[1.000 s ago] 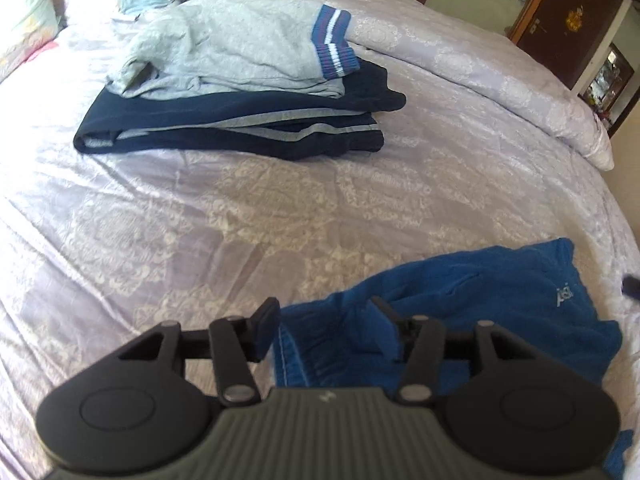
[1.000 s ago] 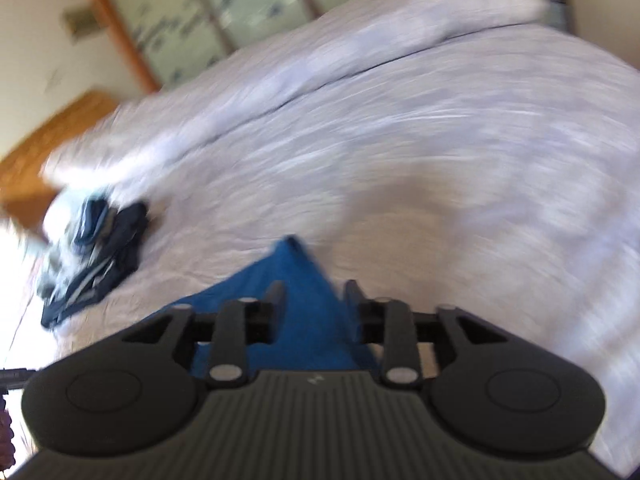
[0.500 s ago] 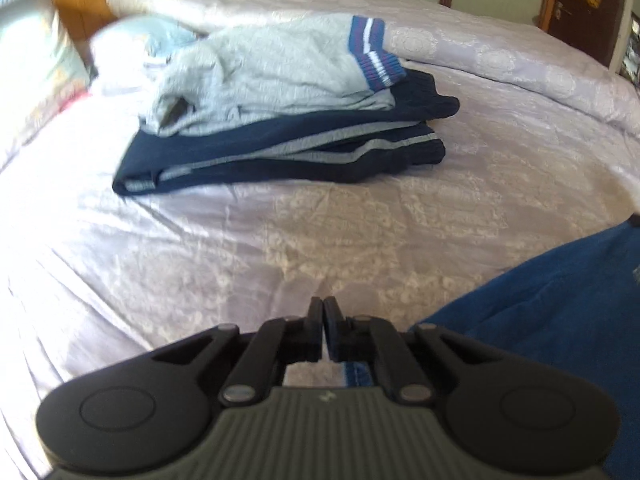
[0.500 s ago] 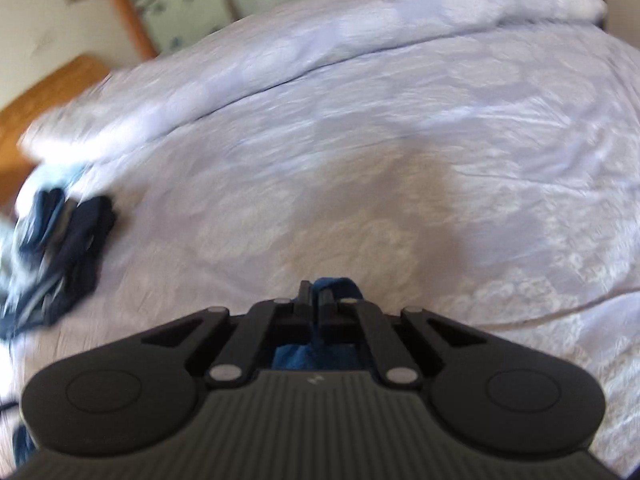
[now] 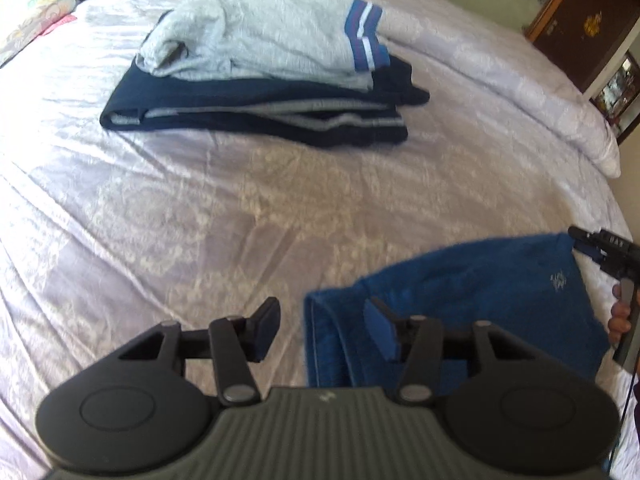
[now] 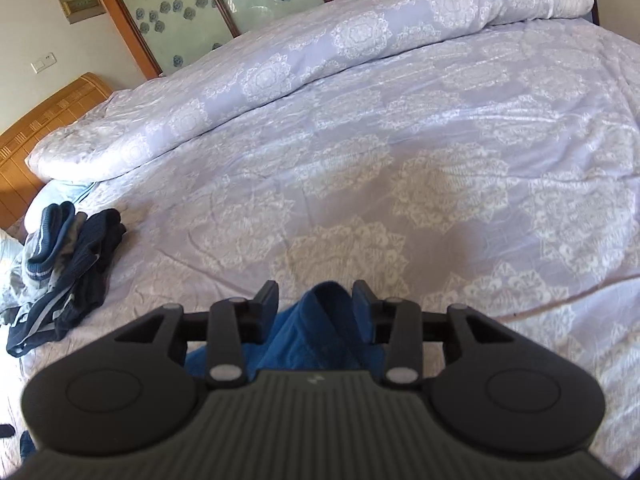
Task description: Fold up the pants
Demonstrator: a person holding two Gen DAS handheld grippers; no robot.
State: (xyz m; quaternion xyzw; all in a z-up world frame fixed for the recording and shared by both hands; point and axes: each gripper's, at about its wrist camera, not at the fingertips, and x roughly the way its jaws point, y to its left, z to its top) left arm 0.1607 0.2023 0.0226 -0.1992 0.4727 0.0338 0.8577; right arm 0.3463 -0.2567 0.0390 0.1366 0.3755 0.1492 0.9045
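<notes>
The blue pants (image 5: 500, 292) lie bunched on the lilac bedspread (image 5: 200, 220), low and to the right in the left wrist view. My left gripper (image 5: 322, 328) hovers over their left edge; its jaws are opening, the hem lies under the gap and the pads press on nothing. My right gripper (image 6: 316, 300) is opening too, with a raised ridge of the blue pants (image 6: 320, 320) standing between its fingers, no longer squeezed. That right gripper (image 5: 580, 240) also shows at the pants' far right corner, with a hand (image 5: 620, 316) behind it.
A folded stack sits at the back of the bed: a grey garment (image 5: 260, 40) with a striped cuff on navy pants (image 5: 260, 116), the same stack (image 6: 68, 256) showing in the right wrist view. A rolled duvet (image 6: 300, 52) lines the far side, next to a wooden headboard (image 6: 40, 120).
Half a second ago both grippers were shut, the right one on blue cloth; now both stand apart. The left view has swung back over the pants' left edge.
</notes>
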